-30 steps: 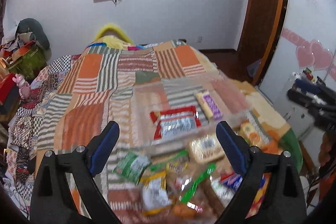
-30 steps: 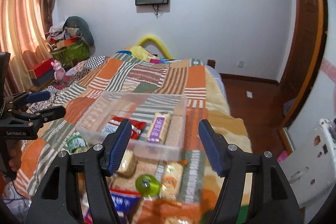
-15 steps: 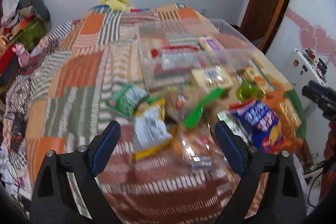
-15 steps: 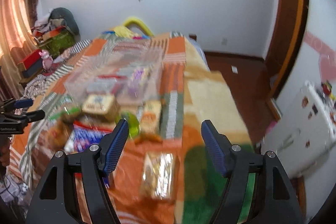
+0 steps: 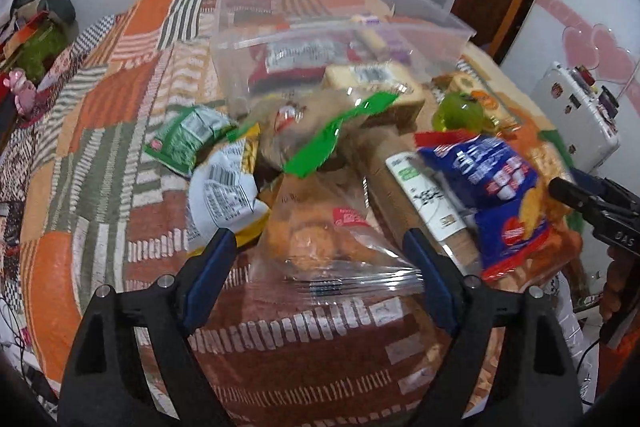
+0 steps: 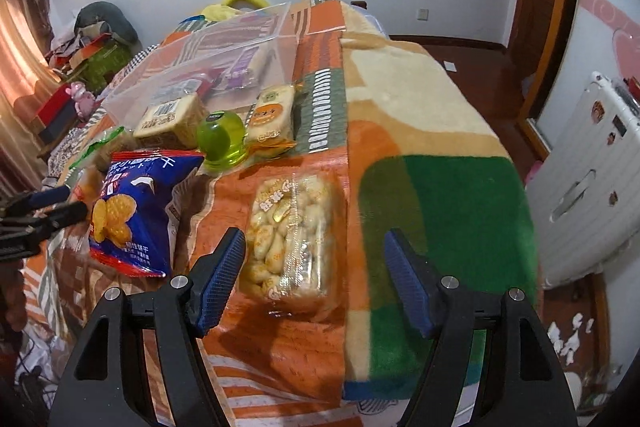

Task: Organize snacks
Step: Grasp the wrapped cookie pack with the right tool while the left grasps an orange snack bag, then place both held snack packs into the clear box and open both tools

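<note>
A clear plastic bin (image 5: 436,23) sits on the patchwork blanket and holds a red-and-white packet (image 5: 296,61) and a purple bar (image 6: 240,69). In front of it lies a pile of snacks. My left gripper (image 5: 320,259) is open, its jaws either side of a clear bag of orange pastries (image 5: 316,239). My right gripper (image 6: 312,263) is open over a clear pack of small cookies (image 6: 292,223). A blue chip bag (image 6: 132,211) lies to its left and shows in the left wrist view (image 5: 496,187).
A green jelly cup (image 6: 220,143), a cracker pack (image 6: 272,115) and a bread pack (image 6: 172,119) lie near the bin (image 6: 200,67). A green packet (image 5: 188,139) and a white-yellow packet (image 5: 224,195) lie left. A white suitcase (image 6: 588,187) stands right of the bed.
Both grippers have tilted down and moved closer to the snacks. The left now frames the pastry bag; the right now frames the cookie pack. Both stay open.
</note>
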Motion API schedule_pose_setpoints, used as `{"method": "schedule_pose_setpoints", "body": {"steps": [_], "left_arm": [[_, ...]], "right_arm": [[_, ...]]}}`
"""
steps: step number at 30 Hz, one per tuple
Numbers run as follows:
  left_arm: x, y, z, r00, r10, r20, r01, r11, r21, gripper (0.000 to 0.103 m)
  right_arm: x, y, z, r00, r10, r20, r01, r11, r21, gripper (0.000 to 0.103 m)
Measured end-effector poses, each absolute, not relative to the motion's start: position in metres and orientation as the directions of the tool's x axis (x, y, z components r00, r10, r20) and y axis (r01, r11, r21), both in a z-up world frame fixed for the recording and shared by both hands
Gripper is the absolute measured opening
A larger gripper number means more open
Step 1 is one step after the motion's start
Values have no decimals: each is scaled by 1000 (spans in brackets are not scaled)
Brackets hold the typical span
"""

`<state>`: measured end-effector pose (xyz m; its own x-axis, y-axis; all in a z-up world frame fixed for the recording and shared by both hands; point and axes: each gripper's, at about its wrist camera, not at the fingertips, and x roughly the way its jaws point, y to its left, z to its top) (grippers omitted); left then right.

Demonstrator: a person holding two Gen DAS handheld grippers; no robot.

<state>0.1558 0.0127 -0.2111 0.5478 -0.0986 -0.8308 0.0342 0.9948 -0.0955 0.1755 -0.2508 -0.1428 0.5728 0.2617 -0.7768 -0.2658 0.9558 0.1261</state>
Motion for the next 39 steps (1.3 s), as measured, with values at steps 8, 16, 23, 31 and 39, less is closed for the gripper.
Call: {"method": "schedule_pose_setpoints", "body": {"steps": [8,16,23,31,39], "left_arm": [[166,22,-223,543,-82,-836,-8,995,-102,78],[161,20,-219,552,-127,-824,25,990,-136,39],[145,23,-199,591,-135,-795,47,990,-133,37],[131,24,-162,658,-140,-740,64,989,-131,37],[143,38,-126,725,-142,-674,55,987,-148,37]], "right_arm": [[178,-245,-157,551,248,-797,-266,957,114,62],[174,-244,-152,569,240,-786,-270,958,97,44],[173,-247,-137,598,251,-761,-264,958,108,44],[176,-242,-111,648,276,-710,-282,953,114,44],[194,-223,-82,699,316,-642,-322,940,112,44]]}}
